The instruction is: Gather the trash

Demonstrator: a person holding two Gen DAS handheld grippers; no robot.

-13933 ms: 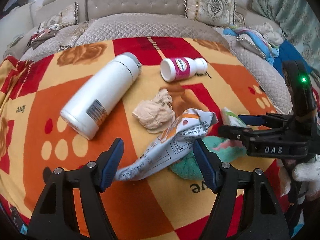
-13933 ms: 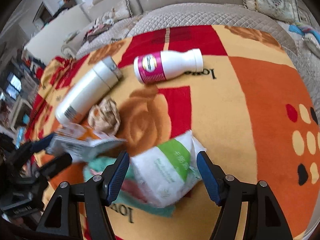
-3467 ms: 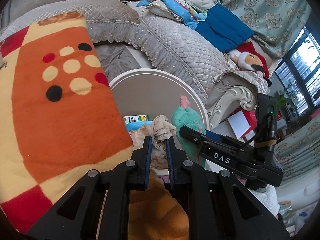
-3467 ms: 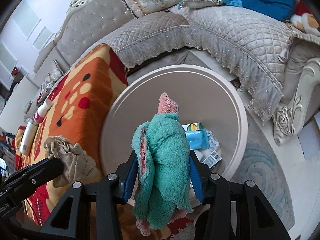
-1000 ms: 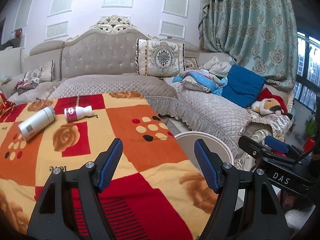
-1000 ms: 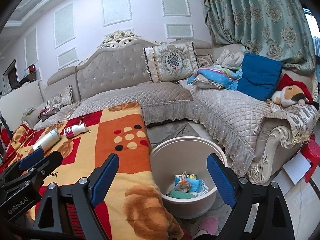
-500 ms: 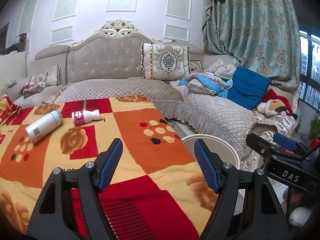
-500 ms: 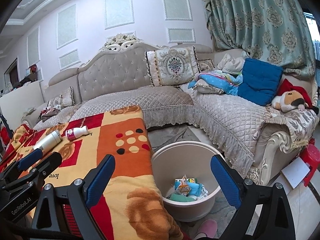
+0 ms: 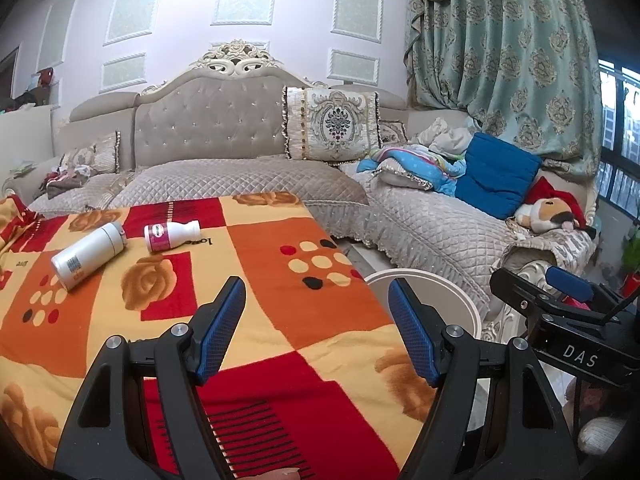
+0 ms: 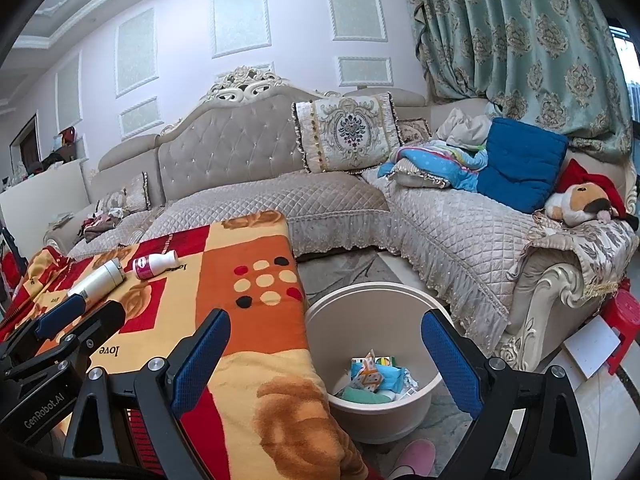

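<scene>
A round cream bin (image 10: 416,396) is standing on the floor to the right of the blanket-covered table, in front of the sofa. Trash (image 10: 374,378) is lying heaped in its bottom: crumpled blue and white wrappers, an orange-printed packet standing up among them, and a teal cloth at the near side. The bin's walls are smooth and plain, and in the left wrist view only its far rim (image 9: 420,276) is showing past the table edge.

The left gripper (image 9: 316,328) is hanging open over the near part of the blanket (image 9: 256,248), with nothing between its ribbed blue pads. The right gripper (image 10: 324,360) is also standing wide open and empty, its jaws having just been spreading further; the bin's mouth is showing between them.

The blanket is fleecy, patterned in red, orange and yellow squares with roses and dots. Far to the left on it, a white cylindrical flask (image 9: 88,254) with a metal cap is lying on its side, and just to its right a small white plastic bottle (image 9: 172,235) with a pink label is lying on its side too, the two near each other but apart.

The sofa (image 9: 224,152) behind is grey, quilted and button-tufted, with a carved cream crest. A blue cushion (image 9: 496,176) and a plush toy (image 9: 548,210) are resting on its right section.
</scene>
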